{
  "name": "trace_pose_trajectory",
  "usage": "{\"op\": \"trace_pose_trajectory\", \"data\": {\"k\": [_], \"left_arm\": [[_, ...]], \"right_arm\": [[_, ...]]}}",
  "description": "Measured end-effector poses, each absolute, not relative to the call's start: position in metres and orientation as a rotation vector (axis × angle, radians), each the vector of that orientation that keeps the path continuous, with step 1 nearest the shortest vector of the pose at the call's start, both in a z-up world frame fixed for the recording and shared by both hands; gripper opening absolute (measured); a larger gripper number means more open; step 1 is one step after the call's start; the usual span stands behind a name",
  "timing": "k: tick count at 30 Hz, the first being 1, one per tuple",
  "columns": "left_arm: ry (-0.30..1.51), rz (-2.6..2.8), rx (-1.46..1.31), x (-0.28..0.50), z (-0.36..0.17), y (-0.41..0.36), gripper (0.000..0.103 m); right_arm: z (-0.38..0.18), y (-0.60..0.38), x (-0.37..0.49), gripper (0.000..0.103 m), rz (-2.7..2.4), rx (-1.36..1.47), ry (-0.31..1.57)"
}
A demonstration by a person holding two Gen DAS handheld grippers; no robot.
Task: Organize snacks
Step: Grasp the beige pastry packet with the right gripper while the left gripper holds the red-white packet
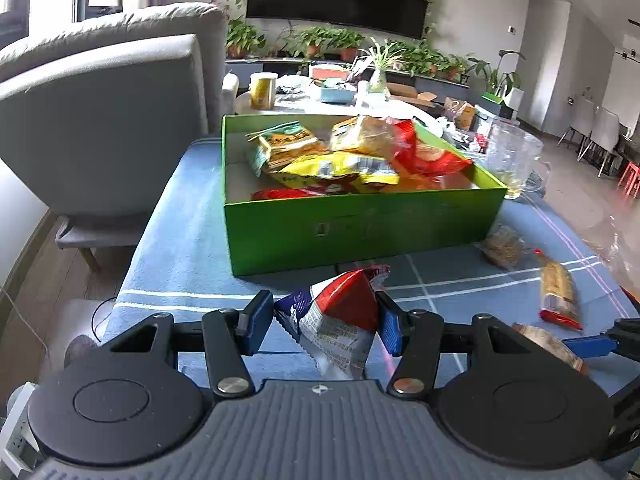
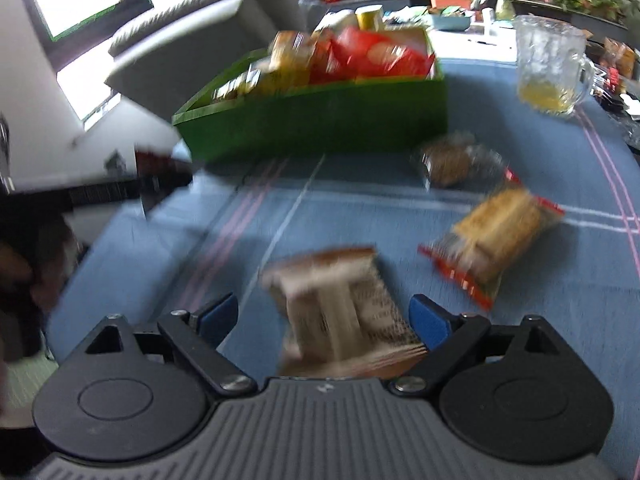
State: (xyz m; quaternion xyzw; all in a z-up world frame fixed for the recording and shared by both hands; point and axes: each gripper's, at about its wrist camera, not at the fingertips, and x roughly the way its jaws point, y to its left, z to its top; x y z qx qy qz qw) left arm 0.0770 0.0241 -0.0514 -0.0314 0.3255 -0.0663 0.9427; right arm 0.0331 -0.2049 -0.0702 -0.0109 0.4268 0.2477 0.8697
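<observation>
— Jaws first: what are they doing?
— Left gripper pinches a red-and-white snack packet before the green box; right gripper spread, a brown packet loose between, on the blue worktop.

Green box sits open on blue cloth, piled w/ yellow, orange & red snack bags. Red/white/blue packet pinched between blue pads, crumpled, lifted off cloth in front of box. Brown-and-white packet lies flat, blurred. Orange biscuit pack w/ red ends lies slantwise to its right. Clear bag of brown bits near box's front right corner
</observation>
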Motion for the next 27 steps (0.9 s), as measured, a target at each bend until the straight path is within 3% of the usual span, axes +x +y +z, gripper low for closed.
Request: {"op": "trace_pose_trajectory", "data": {"k": [14,18,27], "left_arm": [[0.633,-0.163,-0.044,0.067,-0.041,0.010,0.051],[0.634,-0.164,-0.044,0.066,-0.042,0.008,0.051],[0.626,-0.176,-0.047,0.065,-0.041,0.007,0.051]], "right_arm": [[-0.071,-0.193,0.030,0.072,0.417,-0.077,0.837],[-0.070,-0.202,0.035,0.064,0.417,-0.013,0.839],[-0.052,-0.204,0.035,0.060,0.436,0.048,0.767]]}}
